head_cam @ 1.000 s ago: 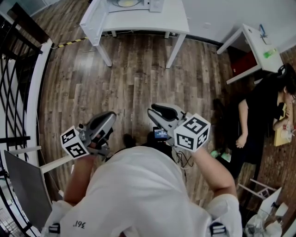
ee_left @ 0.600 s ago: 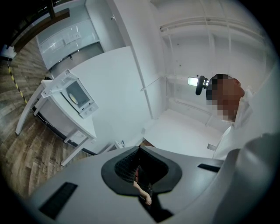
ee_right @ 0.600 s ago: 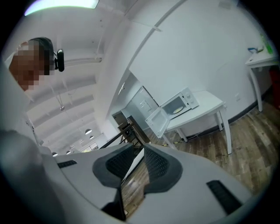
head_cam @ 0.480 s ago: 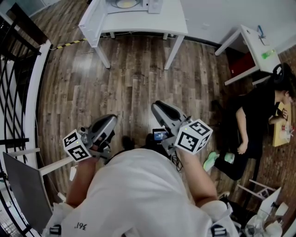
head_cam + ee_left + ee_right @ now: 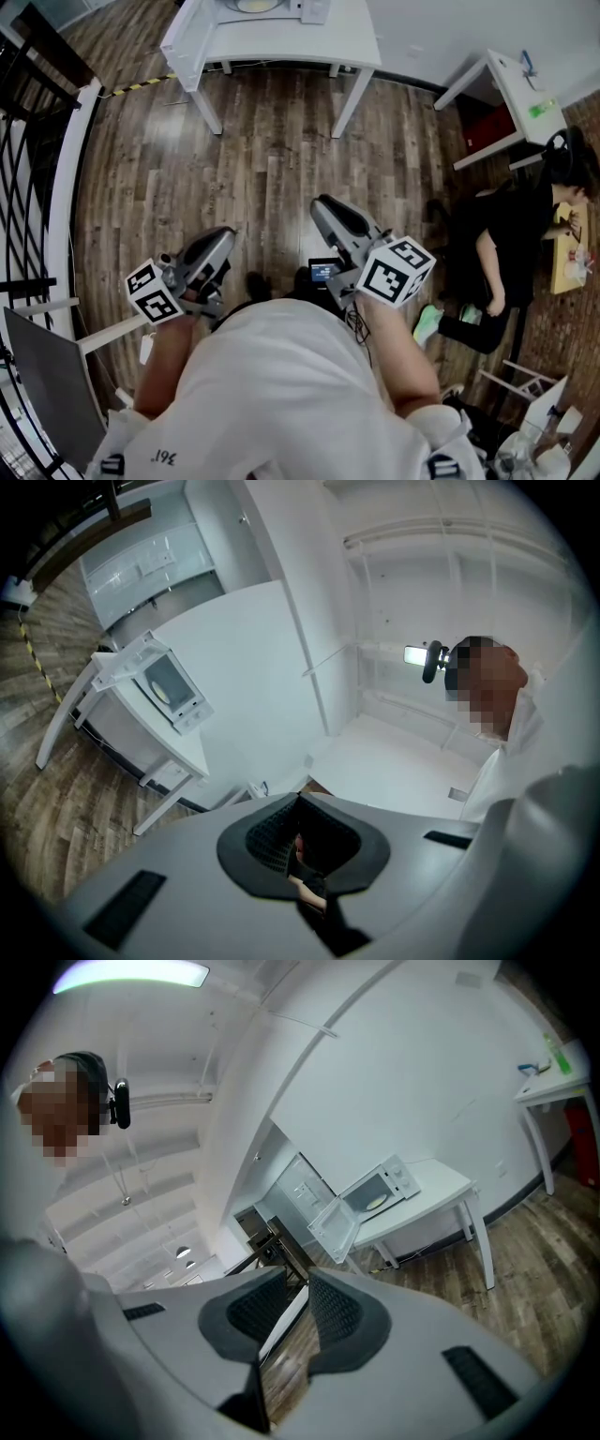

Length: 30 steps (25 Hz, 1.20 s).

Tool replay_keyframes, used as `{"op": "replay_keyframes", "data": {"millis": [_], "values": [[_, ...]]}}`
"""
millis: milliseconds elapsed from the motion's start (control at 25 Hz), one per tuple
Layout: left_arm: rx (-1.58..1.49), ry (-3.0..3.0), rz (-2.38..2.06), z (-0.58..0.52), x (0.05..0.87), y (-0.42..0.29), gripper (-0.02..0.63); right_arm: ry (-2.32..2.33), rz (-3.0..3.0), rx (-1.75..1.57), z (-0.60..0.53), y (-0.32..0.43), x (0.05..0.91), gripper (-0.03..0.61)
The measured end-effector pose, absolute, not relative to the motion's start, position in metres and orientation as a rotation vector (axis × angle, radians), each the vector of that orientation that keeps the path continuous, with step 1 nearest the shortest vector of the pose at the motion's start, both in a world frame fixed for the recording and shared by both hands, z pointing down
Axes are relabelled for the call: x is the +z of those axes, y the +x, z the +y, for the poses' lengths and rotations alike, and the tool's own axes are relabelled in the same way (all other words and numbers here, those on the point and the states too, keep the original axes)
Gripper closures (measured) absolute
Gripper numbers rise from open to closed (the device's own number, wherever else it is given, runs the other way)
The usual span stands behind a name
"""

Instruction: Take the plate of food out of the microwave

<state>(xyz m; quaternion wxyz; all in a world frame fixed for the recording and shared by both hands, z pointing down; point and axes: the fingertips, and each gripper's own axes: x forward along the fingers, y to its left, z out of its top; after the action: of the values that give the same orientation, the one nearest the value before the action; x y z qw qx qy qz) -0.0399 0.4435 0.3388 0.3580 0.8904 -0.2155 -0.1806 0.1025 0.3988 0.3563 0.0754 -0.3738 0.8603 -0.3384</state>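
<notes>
Two grippers sat lowest in the head view. The left gripper had its tips pressed together on nothing and had kept its place. The right gripper stood parted and empty, and I saw it had crept up the frame and rolled since a second earlier. One bystander at the right edge had shifted. Farther off I counted two tables, a long table at top centre and a side table at upper right. On the long one stood one microwave, door open, with one plate of food inside.
</notes>
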Motion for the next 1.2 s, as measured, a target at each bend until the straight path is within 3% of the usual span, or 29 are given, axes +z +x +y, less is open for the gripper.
{"op": "replay_keyframes", "data": {"millis": [1200], "values": [[-0.412, 2.298, -0.472, 0.432, 0.349, -0.120, 0.607, -1.323, 2.481, -0.999, 0.389, 0.040, 0.355, 0.503]]}}
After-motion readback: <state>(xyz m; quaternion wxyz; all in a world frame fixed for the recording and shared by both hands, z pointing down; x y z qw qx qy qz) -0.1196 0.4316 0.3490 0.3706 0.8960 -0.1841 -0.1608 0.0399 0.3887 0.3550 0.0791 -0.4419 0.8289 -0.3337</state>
